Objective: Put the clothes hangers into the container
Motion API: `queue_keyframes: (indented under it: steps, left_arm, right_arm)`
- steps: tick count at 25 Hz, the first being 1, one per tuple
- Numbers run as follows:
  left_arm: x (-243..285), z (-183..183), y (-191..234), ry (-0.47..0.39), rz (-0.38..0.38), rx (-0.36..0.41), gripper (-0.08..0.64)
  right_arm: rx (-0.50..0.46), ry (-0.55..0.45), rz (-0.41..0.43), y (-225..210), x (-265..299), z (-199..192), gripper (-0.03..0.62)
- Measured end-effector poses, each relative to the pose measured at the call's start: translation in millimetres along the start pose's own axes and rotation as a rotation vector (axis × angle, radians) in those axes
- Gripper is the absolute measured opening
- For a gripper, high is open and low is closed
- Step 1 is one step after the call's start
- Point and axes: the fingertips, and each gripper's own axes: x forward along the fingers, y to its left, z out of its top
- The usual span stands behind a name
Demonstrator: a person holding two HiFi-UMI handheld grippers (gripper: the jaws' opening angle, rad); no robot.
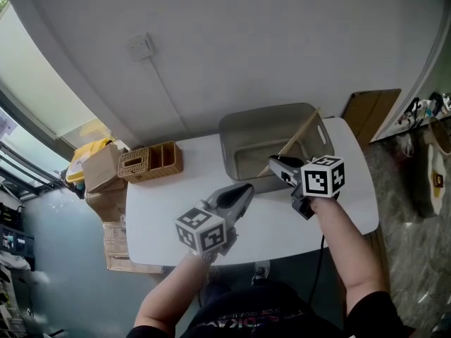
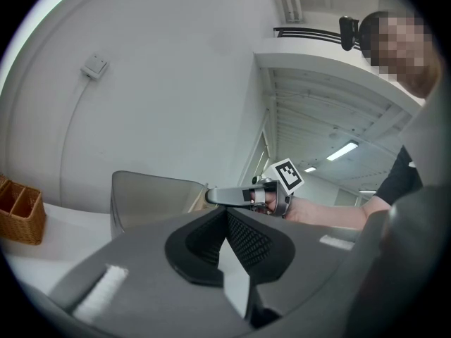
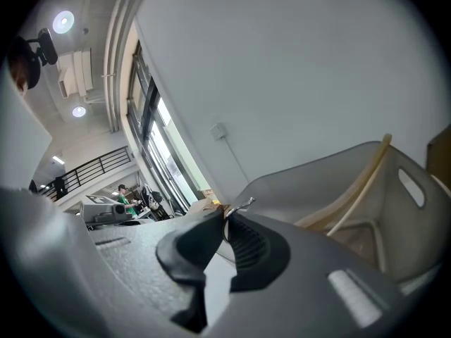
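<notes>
Head view: a grey container (image 1: 229, 150) stands on the white desk (image 1: 162, 203), and a wooden clothes hanger (image 1: 301, 134) leans inside it, its upper end over the container's far rim. The right gripper (image 1: 275, 163) sits at the container's near rim, and the left gripper (image 1: 243, 189) is just outside it. Left gripper view: fingers (image 2: 246, 241) together, nothing between them. Right gripper view: fingers (image 3: 248, 246) clamped on the hanger's metal hook (image 3: 242, 204), wooden bars already within the container. Only the release seems left for this one hanger in view.
</notes>
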Motion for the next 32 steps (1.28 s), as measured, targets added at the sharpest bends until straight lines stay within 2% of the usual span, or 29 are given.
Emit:
queue_keyframes:
  steps: [16, 20, 26, 32]
  left_arm:
    - [26, -20, -36, 0.017, -0.030, 0.001, 0.000]
    - [33, -26, -42, 0.026, -0.049, -0.001, 0.000]
    - [43, -24, -56, 0.041, -0.119, 0.006, 0.000]
    - [33, -28, -59, 0.065, -0.184, 0.010, 0.000]
  right_arm:
    - [0.057, -0.006, -0.036, -23, -50, -39, 0.042]
    - [0.076, -0.026, -0.077, -35, -61, -45, 0.048]
    - [0.136, -0.093, -0.183, -54, -93, -46, 0.058]
    - [0.171, -0.191, -0.260, -41, -120, -48, 0.058]
